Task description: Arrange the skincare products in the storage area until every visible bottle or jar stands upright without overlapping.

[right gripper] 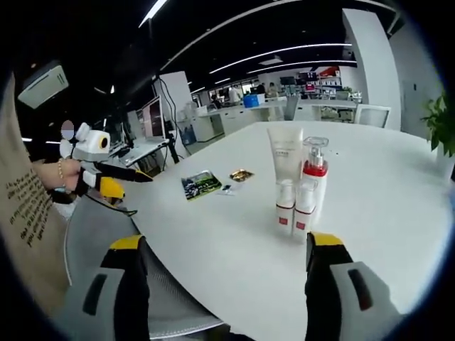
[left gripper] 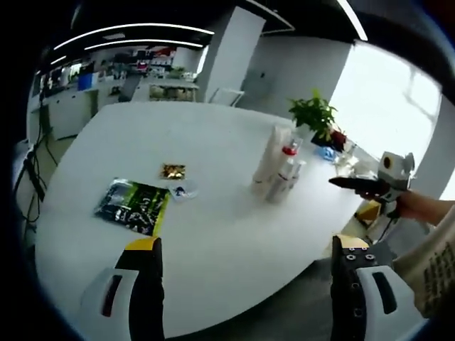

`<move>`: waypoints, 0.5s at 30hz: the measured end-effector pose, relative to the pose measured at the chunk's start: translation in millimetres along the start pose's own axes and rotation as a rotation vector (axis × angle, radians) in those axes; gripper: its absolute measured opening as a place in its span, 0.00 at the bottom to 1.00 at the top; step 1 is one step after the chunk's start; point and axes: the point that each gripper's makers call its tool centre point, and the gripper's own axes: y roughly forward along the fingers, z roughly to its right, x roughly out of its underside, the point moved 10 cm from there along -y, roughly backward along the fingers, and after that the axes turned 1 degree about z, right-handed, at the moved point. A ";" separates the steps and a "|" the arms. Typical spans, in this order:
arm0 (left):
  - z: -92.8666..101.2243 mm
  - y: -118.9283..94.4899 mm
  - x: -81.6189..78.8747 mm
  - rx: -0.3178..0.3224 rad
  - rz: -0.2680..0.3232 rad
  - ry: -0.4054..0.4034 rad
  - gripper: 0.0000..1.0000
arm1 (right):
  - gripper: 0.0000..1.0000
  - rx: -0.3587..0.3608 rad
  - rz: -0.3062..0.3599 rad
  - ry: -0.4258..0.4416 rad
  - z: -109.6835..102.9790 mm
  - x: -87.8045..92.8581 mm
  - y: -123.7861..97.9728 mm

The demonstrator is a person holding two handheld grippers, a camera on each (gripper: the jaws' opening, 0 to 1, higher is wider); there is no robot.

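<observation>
Four skincare products stood upright in a tight cluster on the white table [right gripper: 398,213]: one tall white tube [right gripper: 285,153], one pump bottle [right gripper: 315,174] with a red collar, and two small white bottles with red bases [right gripper: 285,206] [right gripper: 304,208] in front of them. In the left gripper view the same cluster [left gripper: 279,169] stood toward the far right of the table, near a potted plant [left gripper: 313,115]. Three flat items lay apart from the bottles: one dark green packet [left gripper: 134,204], one small gold sachet [left gripper: 173,170] and one small pale sachet [left gripper: 180,190].

The left gripper [left gripper: 245,277] had its jaws spread wide, holding nothing, with the cluster well ahead and to the right of them. The right gripper [right gripper: 222,273] was likewise spread wide and empty, hovering over the table's near edge; the cluster stood just beyond its right jaw, apart from it. Each gripper showed in the other's view, held by a hand [right gripper: 62,174].
</observation>
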 end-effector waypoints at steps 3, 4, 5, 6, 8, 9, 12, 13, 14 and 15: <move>-8.4 5.4 0.1 -0.069 -0.008 -0.042 0.97 | 0.92 0.006 -0.006 0.007 1.0 1.4 0.4; -10.7 6.8 -0.1 -0.088 -0.007 -0.060 0.97 | 0.92 0.007 -0.007 0.009 1.0 1.5 0.5; -14.9 9.3 -0.5 -0.114 -0.005 -0.082 0.97 | 0.92 0.011 -0.008 0.013 1.3 1.9 0.8; -17.5 11.6 -0.9 -0.126 -0.004 -0.093 0.97 | 0.92 0.012 -0.010 0.015 1.4 2.0 0.9; -22.9 15.8 -0.8 -0.161 -0.014 -0.118 0.97 | 0.92 0.014 -0.013 0.019 2.3 2.5 1.3; -26.7 19.5 -1.3 -0.179 -0.018 -0.129 0.97 | 0.92 0.017 -0.017 0.020 3.3 3.0 1.4; -34.8 28.1 -3.0 -0.220 -0.019 -0.161 0.97 | 0.92 0.024 -0.024 0.024 5.6 3.6 1.1; -38.7 31.6 -3.3 -0.247 -0.016 -0.190 0.97 | 0.92 0.028 -0.025 0.027 7.0 3.7 0.7; -41.7 33.6 -4.0 -0.277 -0.002 -0.211 0.97 | 0.92 0.032 -0.025 0.029 8.3 4.0 0.3; -44.6 35.5 -4.5 -0.302 0.008 -0.230 0.97 | 0.92 0.037 -0.029 0.033 9.4 4.3 -0.2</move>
